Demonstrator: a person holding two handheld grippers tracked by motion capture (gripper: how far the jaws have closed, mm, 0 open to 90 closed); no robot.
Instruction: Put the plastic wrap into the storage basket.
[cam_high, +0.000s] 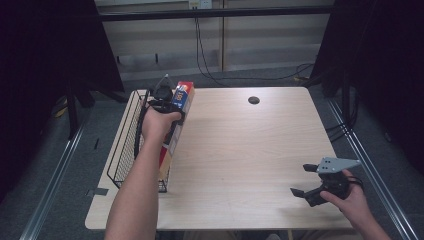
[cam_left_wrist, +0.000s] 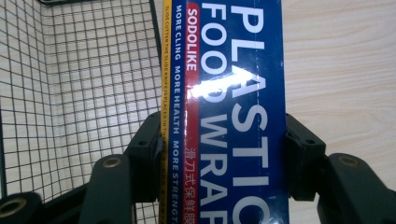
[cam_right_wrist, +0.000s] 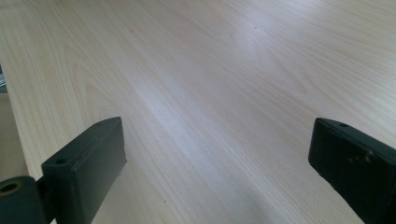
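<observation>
Plastic food wrap box (cam_left_wrist: 229, 112), long and blue, clamped across its width between the left gripper (cam_left_wrist: 224, 158) jaws, one pad pressing each long edge; seen in the high view at the upper left of the frame (cam_high: 176, 120), slanting along the right rim of the black wire basket (cam_high: 125, 145), upper end raised toward the top of the frame, lower end near the basket's front corner at lower left. Whether that lower end rests on the rim or hangs free: impossible to tell. Likely trouble: pivoting in the grip, since held at one place on a long box, with much of its length overhanging either side of the pads; glossy cardboard, so little friction, and a slow slide downward quite possible. Also possible: catching of the lower end on the wire mesh or rim during a lift or a swing, twisting the box out of the jaws or dragging the light basket along the wooden table (cam_high: 240, 150). Crushing of the thin carton under a harder squeeze, another risk. Right gripper (cam_high: 320, 182) idle at the lower right of the high view, jaws wide apart over bare tabletop, holding nothing, well apart from the box and so no help in steadying it.
</observation>
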